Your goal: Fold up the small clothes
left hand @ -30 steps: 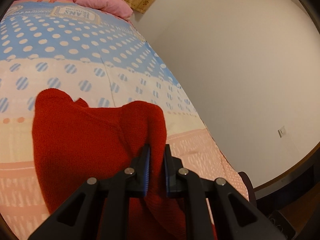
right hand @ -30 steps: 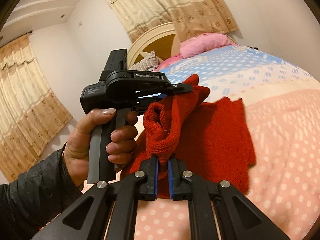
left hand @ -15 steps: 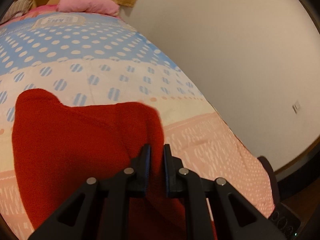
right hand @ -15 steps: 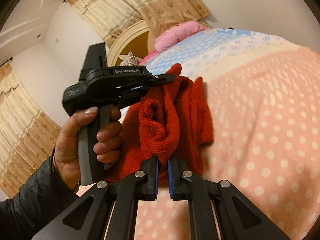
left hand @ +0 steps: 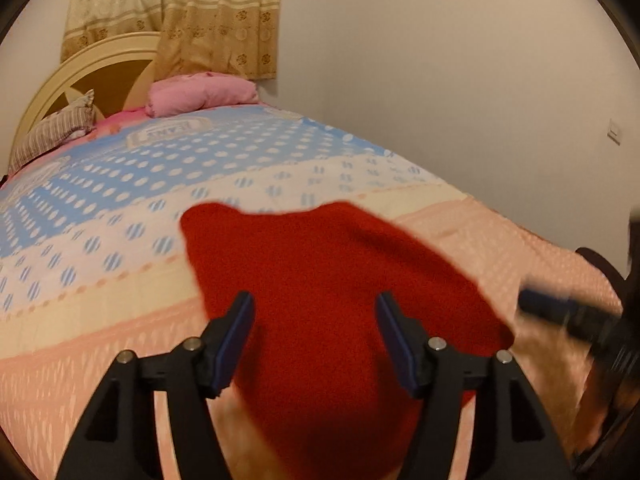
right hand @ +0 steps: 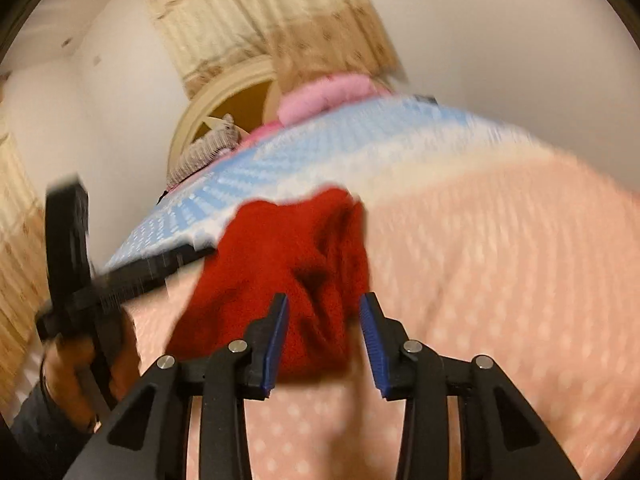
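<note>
Red knit garment (left hand: 332, 292) lies on the bedspread (left hand: 100, 320), bunched and creased, straddling the cream band and the pink dotted part of the cover. From the left wrist view, the left gripper (left hand: 314, 340) has its jaws spread wide apart, gripping nothing; the red cloth fills the gap between the blue-lined fingers (left hand: 232, 344) and passes beneath them, though whether the pads touch the fabric cannot be told. From the right wrist view, the right gripper (right hand: 324, 344) is likewise parted with nothing clamped, its blue pads (right hand: 276, 340) framing the near, rumpled edge of the garment (right hand: 280, 280), which shows folds and a dark crease near its middle. In that same view the left gripper (right hand: 132, 276) appears blurred at the left, held in the person's hand (right hand: 80, 364), its tip reaching toward the left edge of the red cloth. The right gripper shows as a dark, smeared shape (left hand: 568, 312) at the right edge of the left view. Farther off, a pink pillow (left hand: 200, 94) and a striped pillow (left hand: 52, 130) rest at the head of the bed against a cream headboard (left hand: 104, 56), with beige curtains (left hand: 180, 12) hanging behind.
</note>
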`<state>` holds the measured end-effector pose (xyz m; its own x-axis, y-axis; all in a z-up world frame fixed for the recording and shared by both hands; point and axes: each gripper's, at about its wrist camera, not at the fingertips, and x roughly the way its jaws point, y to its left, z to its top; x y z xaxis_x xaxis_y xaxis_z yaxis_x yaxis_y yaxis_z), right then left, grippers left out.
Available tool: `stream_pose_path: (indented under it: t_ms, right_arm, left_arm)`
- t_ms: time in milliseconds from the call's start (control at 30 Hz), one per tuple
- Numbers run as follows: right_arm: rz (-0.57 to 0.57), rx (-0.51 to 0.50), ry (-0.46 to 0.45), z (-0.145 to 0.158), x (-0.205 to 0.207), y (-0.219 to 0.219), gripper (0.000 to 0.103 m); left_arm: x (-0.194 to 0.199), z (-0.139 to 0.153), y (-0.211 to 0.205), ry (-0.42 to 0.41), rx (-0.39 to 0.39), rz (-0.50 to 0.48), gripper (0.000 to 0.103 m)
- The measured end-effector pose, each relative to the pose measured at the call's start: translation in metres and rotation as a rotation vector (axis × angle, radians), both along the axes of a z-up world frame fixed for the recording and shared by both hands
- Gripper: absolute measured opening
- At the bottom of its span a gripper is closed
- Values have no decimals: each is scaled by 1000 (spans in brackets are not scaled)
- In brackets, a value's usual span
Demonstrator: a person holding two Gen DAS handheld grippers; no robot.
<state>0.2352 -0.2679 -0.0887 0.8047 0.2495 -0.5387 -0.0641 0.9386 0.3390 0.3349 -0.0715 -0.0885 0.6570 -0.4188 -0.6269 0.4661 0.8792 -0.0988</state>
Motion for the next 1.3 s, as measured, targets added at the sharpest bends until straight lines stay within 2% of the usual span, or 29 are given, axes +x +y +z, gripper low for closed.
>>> stream_pose_path:
  t_ms: [100, 167, 267, 333, 367, 433, 567, 700, 767, 867, 933, 1033, 1133, 1300]
  right_arm:
    - [118, -8, -46, 24, 27, 19, 38]
    - [197, 12, -29, 27, 54, 29, 38]
    - [208, -37, 102, 6, 99, 37, 38]
    - [148, -102, 232, -24, 122, 30, 38]
    - [134, -78, 259, -35, 125, 23, 38]
    - [137, -34, 223, -38, 117, 13, 38]
    - [126, -86, 213, -29, 113, 21, 38]
    - [157, -115, 157, -5, 125, 36, 39]
    - [172, -102, 194, -7, 144, 37, 39]
    - [133, -95, 320, -34, 173, 25, 38]
    - [153, -31, 299, -45, 172, 12, 38]
    - [164, 5, 257, -50, 163, 4, 38]
    - [179, 39, 202, -56, 156, -2, 38]
    - [191, 153, 192, -60, 157, -12, 38]
  left_arm:
    - [1, -21, 4, 76, 9, 14, 65]
    - [2, -29, 5, 87, 13, 25, 67]
    - [0, -36, 10, 95, -1, 37, 74]
    - [0, -39, 12, 112, -20, 29, 77]
    - [0, -41, 12, 121, -17, 25, 78]
    - [0, -48, 12, 137, -26, 24, 80]
    - [0, -51, 16, 152, -56, 27, 81]
    - [0, -53, 18, 161, -67, 37, 85]
    - [-2, -52, 16, 149, -56, 43, 86]
    - [-4, -52, 15, 136, -39, 57, 92]
    - [-3, -53, 16, 134, -30, 68, 97]
    - [0, -56, 15, 150, -19, 76, 102]
    - [3, -58, 18, 175, -37, 79, 103]
    - [2, -58, 18, 168, -32, 85, 103]
